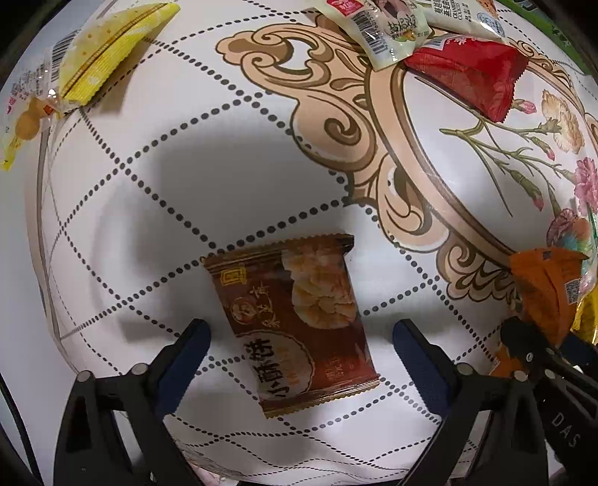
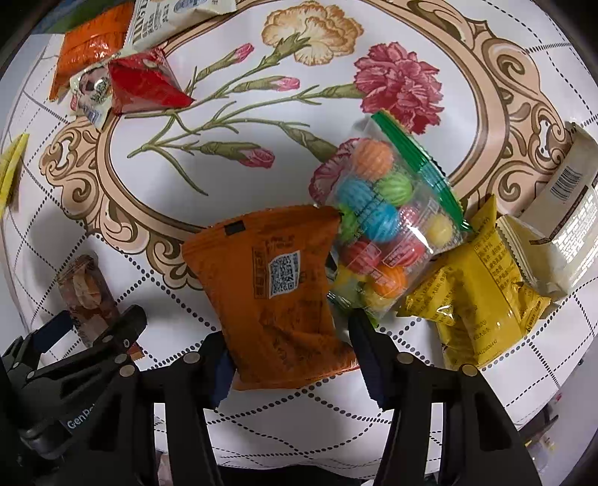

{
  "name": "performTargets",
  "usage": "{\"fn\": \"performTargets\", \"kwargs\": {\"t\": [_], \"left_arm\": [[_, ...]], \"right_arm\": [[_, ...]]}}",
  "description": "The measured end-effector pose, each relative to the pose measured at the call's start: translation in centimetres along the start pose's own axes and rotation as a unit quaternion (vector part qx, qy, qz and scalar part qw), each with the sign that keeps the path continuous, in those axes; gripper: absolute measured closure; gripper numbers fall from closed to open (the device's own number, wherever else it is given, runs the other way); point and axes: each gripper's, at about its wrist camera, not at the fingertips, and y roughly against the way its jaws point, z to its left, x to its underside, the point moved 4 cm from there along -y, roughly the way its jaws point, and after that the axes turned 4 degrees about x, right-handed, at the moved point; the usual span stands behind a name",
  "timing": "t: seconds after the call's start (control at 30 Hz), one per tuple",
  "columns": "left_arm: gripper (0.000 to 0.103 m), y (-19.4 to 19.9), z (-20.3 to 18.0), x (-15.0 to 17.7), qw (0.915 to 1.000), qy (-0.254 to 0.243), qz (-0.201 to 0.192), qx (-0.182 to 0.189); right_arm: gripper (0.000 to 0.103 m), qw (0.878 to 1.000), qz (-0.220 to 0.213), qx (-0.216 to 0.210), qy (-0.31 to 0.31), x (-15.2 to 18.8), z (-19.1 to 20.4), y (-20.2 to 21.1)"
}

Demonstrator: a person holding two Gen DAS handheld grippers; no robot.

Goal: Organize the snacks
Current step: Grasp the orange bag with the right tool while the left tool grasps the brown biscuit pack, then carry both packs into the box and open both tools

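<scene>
Left to right across the flowered tablecloth (image 1: 261, 157). Far left, a yellow packet (image 1: 101, 52) lies apart from the rest. Near centre-left, the brown biscuit packet (image 1: 299, 321) lies flat between the wide-spread jaws of the left gripper (image 1: 299, 336), whose pads stand clear of both its sides; nothing is held yet. Far centre, a red packet (image 1: 471, 74) sits under a pale wrapper (image 1: 388, 33). To the right, the right gripper (image 2: 287, 359) is closed narrowly on the near end of the orange packet (image 2: 273, 284), both pads pressing its sides. Beyond it a clear bag of coloured balls (image 2: 388, 224) touches the orange packet's far corner; a mustard packet (image 2: 482, 284) and a cream packet (image 2: 538, 258) follow at far right. The packets look light, soft-filmed and slippery, with brittle contents probable in the brown one; it is best taken across its narrow width at mid-body, with gentle pressure, not by the crimped seals.
</scene>
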Motion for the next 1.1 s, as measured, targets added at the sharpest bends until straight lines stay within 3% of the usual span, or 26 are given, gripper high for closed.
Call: {"fn": "performTargets", "kwargs": {"t": [0.03, 0.1, 0.17, 0.33, 0.47, 0.7, 0.9, 1.1], "left_arm": [[0.015, 0.0, 0.0, 0.1, 1.0000, 0.000, -0.006, -0.004], [0.040, 0.1, 0.9, 1.2, 0.9998, 0.000, -0.017, -0.007], [0.048, 0.7, 1.4, 0.9, 0.9996, 0.000, -0.026, -0.008], [0.050, 1.4, 1.6, 1.7, 0.9993, 0.004, -0.036, 0.001], [0.050, 1.9, 1.8, 2.5, 0.9990, 0.005, -0.044, 0.002], [0.050, 4.6, 2.7, 2.0, 0.9986, 0.005, -0.051, 0.012], [0.050, 7.9, 2.7, 2.4, 0.9964, -0.013, -0.077, 0.032], [0.050, 14.2, 2.5, 2.2, 0.9898, -0.027, -0.123, 0.067]], "right_arm": [[0.044, 1.000, 0.001, 0.002, 0.000, -0.8, 0.6, -0.2], [0.044, 1.000, 0.003, 0.006, -0.001, -0.5, 0.8, -0.4], [0.044, 1.000, 0.006, 0.012, 0.001, -0.4, 1.0, -0.4], [0.044, 0.999, 0.007, 0.037, 0.015, -1.0, 3.8, -2.2], [0.052, 0.998, -0.003, 0.051, 0.025, -1.1, 5.8, -2.4], [0.056, 0.999, -0.020, 0.042, 0.019, 0.5, 5.7, -1.7], [0.057, 0.999, -0.041, 0.025, 0.024, 1.9, 5.6, 0.6], [0.057, 0.996, -0.083, -0.002, 0.032, 3.7, 5.3, 5.7]]}}
